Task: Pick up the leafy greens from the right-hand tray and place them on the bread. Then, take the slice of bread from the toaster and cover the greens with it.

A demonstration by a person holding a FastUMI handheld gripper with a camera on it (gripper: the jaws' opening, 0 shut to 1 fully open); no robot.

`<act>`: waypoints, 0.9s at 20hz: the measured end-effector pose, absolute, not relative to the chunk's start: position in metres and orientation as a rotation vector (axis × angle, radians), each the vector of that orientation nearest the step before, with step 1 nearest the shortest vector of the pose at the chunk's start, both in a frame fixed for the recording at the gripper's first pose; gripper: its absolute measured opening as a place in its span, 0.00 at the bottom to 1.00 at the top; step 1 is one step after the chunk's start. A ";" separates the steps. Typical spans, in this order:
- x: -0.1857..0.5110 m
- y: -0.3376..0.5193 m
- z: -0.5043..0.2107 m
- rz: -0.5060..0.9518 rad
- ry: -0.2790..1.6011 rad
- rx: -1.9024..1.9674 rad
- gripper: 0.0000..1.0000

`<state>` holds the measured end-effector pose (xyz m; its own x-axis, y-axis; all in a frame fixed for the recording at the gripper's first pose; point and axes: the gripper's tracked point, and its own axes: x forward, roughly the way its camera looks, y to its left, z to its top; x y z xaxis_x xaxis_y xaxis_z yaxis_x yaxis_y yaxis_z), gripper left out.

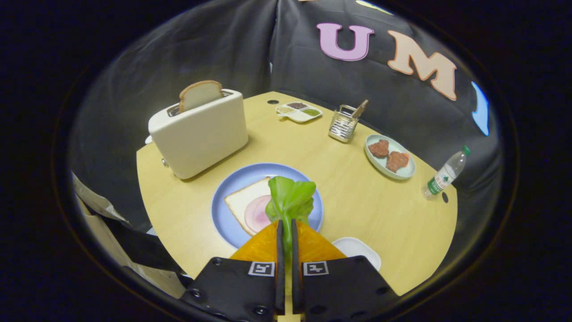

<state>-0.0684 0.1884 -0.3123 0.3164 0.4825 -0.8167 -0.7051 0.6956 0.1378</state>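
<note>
My gripper (286, 226) is shut on the stem of the leafy greens (290, 199), whose leaf stands up just ahead of the fingertips. Beneath the leaf lies a blue plate (232, 188) with a bread slice (243, 201) topped by a round pink slice of ham (257, 214). The leaf hangs over the right side of the bread and hides part of the ham. Beyond the plate to the left stands a white toaster (199, 134) with a second bread slice (200, 94) sticking up from its slot.
A white tray (357, 250) lies just right of the fingers. Farther back are a wire utensil holder (343, 123), a small divided condiment dish (299, 112), a pale green plate with meat pieces (389, 157) and a water bottle (444, 174) near the table's right edge.
</note>
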 end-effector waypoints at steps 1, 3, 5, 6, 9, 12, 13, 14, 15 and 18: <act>-0.069 0.194 -0.312 0.800 0.971 -0.262 0.09; -0.070 0.206 -0.313 0.811 0.972 -0.258 0.09; -0.072 0.217 -0.317 0.823 0.982 -0.260 0.09; -0.074 0.223 -0.317 0.830 0.985 -0.260 0.09; -0.077 0.237 -0.321 0.846 0.993 -0.265 0.09; -0.080 0.249 -0.324 0.864 1.005 -0.262 0.09; -0.081 0.252 -0.325 0.868 1.010 -0.262 0.09; -0.083 0.256 -0.327 0.875 1.014 -0.260 0.09; -0.084 0.259 -0.329 0.881 1.019 -0.257 0.09; -0.088 0.268 -0.334 0.898 1.035 -0.252 0.09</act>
<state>-0.0876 0.2679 -0.3337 0.2033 0.5236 -0.8274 -0.7449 0.6311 0.2163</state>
